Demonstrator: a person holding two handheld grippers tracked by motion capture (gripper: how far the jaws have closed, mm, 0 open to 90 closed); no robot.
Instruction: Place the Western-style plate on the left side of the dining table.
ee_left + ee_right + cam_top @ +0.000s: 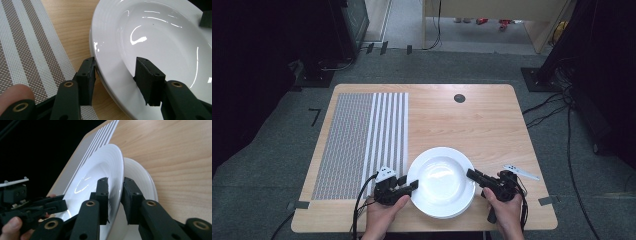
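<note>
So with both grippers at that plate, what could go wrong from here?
The right gripper pinches only the thin rim of the top plate, lifted off the second plate; a glossy rim could slip out and drop. The left gripper straddles the opposite rim with its jaws apart, so it may give little support. A fall could chip both plates or knock them off the near table edge.

Round white ceramic top plate (160, 37) runs off the left gripper view's top, right & bottom edges, and hides nearly all of the second white plate (140, 178) stacked under it; whether the lower one is touched, can't tell. Small white plastic utensil (521, 172) near the table's right edge is too small to identify. Grey-and-white striped woven placemat (27, 50) is cut off at left.
</note>
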